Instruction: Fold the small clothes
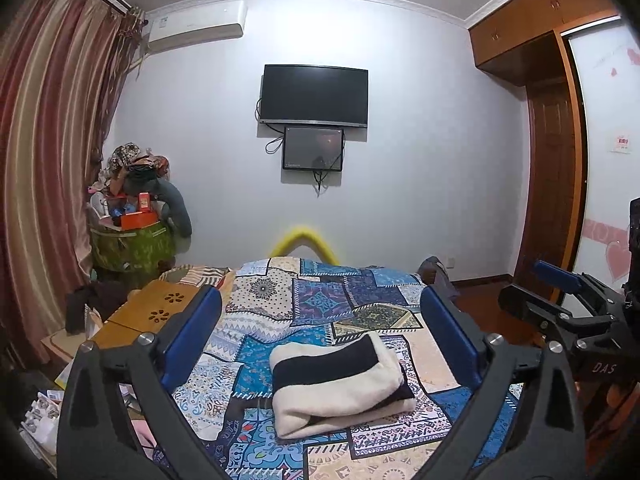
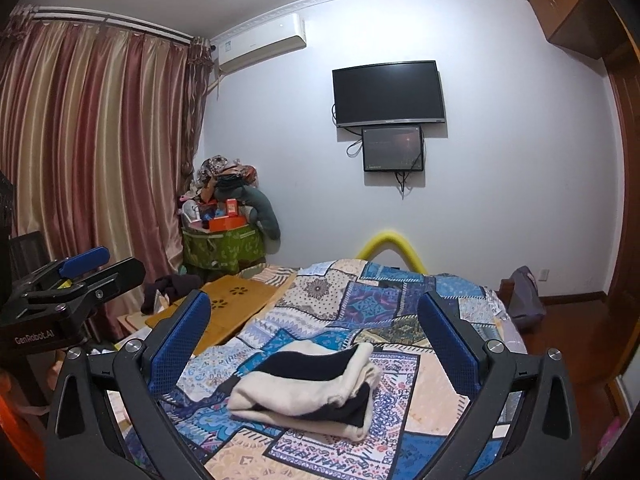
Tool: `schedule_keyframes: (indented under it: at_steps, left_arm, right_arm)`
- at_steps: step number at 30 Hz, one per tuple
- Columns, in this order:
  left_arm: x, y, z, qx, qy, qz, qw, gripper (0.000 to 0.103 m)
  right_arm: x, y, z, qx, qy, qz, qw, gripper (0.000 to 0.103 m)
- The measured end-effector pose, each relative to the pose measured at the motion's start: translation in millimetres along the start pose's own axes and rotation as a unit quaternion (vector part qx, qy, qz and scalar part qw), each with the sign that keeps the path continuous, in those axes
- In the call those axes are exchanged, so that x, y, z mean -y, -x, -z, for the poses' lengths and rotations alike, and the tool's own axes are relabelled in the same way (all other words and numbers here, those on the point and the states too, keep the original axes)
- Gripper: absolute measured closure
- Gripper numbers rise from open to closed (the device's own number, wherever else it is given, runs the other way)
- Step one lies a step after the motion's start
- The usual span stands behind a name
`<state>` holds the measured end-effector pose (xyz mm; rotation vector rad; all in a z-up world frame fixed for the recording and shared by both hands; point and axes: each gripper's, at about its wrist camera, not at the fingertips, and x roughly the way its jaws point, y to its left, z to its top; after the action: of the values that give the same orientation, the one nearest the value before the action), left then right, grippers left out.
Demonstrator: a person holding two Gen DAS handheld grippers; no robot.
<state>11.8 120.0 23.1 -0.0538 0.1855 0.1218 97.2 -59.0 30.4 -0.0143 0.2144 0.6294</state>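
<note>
A cream and black garment (image 1: 340, 388) lies folded into a compact bundle on the patchwork bedspread (image 1: 320, 304). It also shows in the right wrist view (image 2: 308, 388), on the bedspread (image 2: 360, 300). My left gripper (image 1: 320, 312) is open and empty, held above and in front of the bundle. My right gripper (image 2: 314, 312) is open and empty, held likewise over the bundle. The right gripper shows at the right edge of the left wrist view (image 1: 560, 304). The left gripper shows at the left edge of the right wrist view (image 2: 80, 276).
A wooden lap desk (image 2: 236, 300) lies on the bed's left side. A green basket piled with clutter (image 2: 224, 248) stands in the corner by the curtains (image 2: 88, 160). A yellow foam tube (image 2: 392, 248) rises beyond the bed. A wardrobe (image 1: 560, 160) stands at right.
</note>
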Motion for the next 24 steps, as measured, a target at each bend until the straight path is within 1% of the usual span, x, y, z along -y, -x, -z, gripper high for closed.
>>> schedule_keyframes:
  at_steps: [24]
  left_arm:
    - [3.8, -6.0, 5.7, -0.008, -0.007, 0.004, 0.9999, 0.000]
  right_arm:
    - [4.9, 4.8, -0.9, -0.011, -0.009, 0.004, 1.000, 0.000]
